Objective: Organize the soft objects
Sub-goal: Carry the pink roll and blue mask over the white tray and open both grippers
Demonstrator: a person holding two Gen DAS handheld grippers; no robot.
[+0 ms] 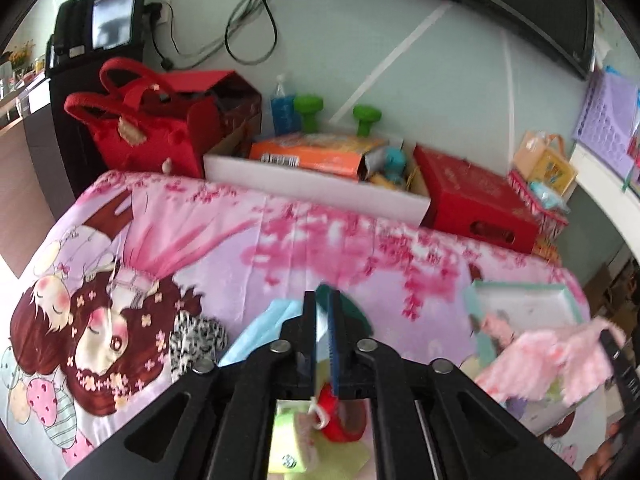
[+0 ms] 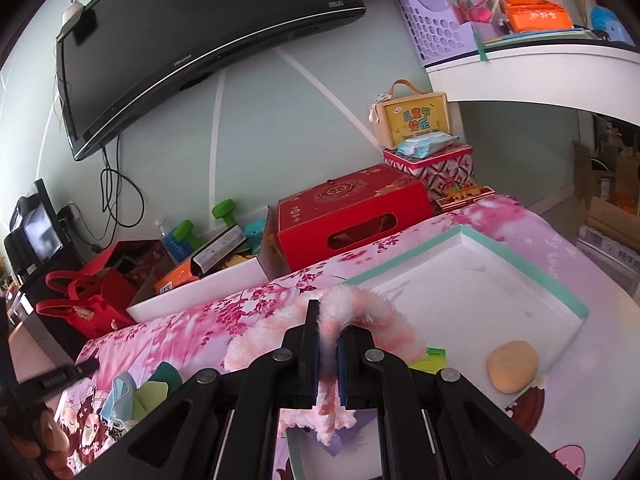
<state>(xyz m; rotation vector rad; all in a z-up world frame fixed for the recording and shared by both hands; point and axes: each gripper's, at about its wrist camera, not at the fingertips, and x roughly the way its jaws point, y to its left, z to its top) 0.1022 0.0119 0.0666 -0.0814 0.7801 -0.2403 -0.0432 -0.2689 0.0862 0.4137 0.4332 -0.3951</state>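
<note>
In the left wrist view, my left gripper (image 1: 322, 304) hovers low over a pile of soft things on the pink printed bedspread (image 1: 248, 240). Its jaws stand a narrow gap apart, and I see nothing pinched between them. The pile holds a light blue mask (image 1: 260, 332), a dark green piece (image 1: 354, 312), a red item (image 1: 340, 420) and a pale green one (image 1: 296, 440). My right gripper (image 2: 328, 316) is shut on a fluffy pink-and-white cloth (image 2: 360, 308), held beside the white tray (image 2: 460, 236) with a teal rim. A tan soft pad (image 2: 512, 366) lies in that tray.
Behind the bed stand a red gift box (image 2: 352, 212), a white box (image 1: 320, 184) holding an orange carton, and a red bag (image 1: 136, 120). A television (image 2: 192, 44) hangs on the wall. A white shelf (image 2: 540, 72) with a lavender basket sits at the right.
</note>
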